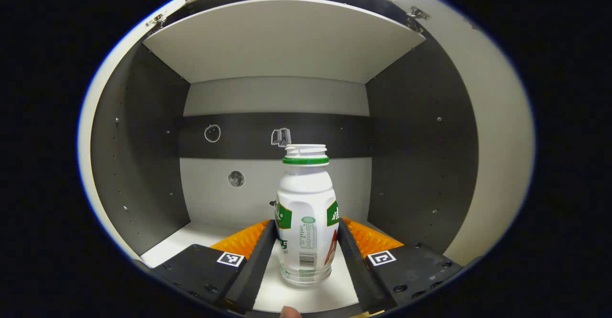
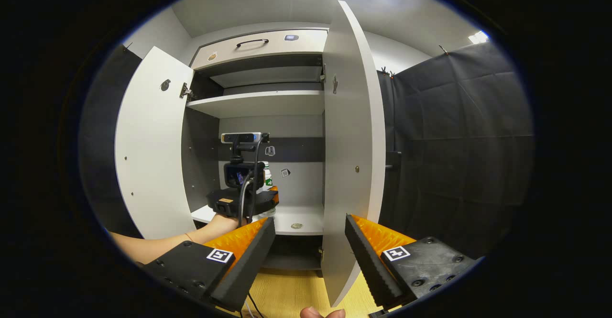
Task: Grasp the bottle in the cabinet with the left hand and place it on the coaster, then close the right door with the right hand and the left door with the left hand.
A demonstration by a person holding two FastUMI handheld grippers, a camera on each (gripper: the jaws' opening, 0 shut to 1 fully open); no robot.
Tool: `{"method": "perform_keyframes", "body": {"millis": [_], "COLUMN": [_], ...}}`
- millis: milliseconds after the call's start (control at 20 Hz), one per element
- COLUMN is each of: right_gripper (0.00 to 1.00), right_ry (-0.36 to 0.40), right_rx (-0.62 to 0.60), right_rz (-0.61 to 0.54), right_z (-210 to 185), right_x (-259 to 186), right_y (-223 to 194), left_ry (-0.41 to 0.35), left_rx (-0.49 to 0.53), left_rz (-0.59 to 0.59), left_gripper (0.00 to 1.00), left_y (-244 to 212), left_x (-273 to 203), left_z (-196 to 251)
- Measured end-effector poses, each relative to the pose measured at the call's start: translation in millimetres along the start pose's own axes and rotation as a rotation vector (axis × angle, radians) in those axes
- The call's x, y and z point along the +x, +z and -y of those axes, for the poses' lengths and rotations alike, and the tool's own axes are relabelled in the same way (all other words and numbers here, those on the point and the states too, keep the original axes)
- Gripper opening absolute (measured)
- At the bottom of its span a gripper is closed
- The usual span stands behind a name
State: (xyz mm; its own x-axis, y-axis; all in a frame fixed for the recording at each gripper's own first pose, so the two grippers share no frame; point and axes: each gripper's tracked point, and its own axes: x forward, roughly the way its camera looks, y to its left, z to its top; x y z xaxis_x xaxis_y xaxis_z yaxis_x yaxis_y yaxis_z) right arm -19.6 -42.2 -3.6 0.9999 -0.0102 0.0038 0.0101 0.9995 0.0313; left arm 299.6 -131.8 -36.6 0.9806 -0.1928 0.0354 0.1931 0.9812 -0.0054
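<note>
Your left gripper is inside the cabinet, fingers pinching the bottle low on both sides. Bottle stands upright on the lower shelf, long axis vertical, open mouth up. Your right gripper is spread, holding nothing, facing the right door.

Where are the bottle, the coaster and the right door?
bottle [image 1: 306,222], left gripper view, on its white body between the fingers.
coaster [image 2: 297,225], right gripper view, small round disc on the cabinet floor.
right door [image 2: 351,155], right gripper view, on its open inner face.
</note>
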Motion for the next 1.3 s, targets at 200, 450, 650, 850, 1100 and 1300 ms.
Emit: {"method": "perform_keyframes", "body": {"millis": [200, 450, 650, 850, 1100, 1300], "right_gripper": [0.98, 0.98, 0.98, 0.98, 0.98, 0.98], "right_ry": [0.004, 0.005, -0.004, 0.010, 0.037, 0.044], "right_rx": [0.024, 0.040, 0.010, -0.003, 0.019, -0.010], "right_rz": [0.028, 0.054, 0.087, 0.109, 0.125, 0.135], "right_z": [-3.3, -5.2, -2.8, -7.6, -18.0, -20.9], "right_x": [-9.7, -21.3, -28.8, -35.4, -38.2, -36.9], "right_y": [8.2, 12.6, 15.1, 18.7, 20.2, 13.7], "left_ry": [-0.025, -0.024, -0.010, -0.024, -0.023, -0.025], "left_rx": [-0.038, -0.048, -0.036, -0.020, -0.068, -0.055], "left_rz": [0.016, 0.026, 0.051, 0.049, 0.038, 0.021], "left_gripper": [0.78, 0.78, 0.79, 0.79, 0.79, 0.79], "left_y": [20.3, 28.2, 22.2, -1.7, -42.4, -86.5], "left_x": [-46.9, -112.1, -164.4, -213.1, -263.8, -295.3], "left_z": [2.7, -8.1, -18.4, -16.9, -15.6, -12.4]}}
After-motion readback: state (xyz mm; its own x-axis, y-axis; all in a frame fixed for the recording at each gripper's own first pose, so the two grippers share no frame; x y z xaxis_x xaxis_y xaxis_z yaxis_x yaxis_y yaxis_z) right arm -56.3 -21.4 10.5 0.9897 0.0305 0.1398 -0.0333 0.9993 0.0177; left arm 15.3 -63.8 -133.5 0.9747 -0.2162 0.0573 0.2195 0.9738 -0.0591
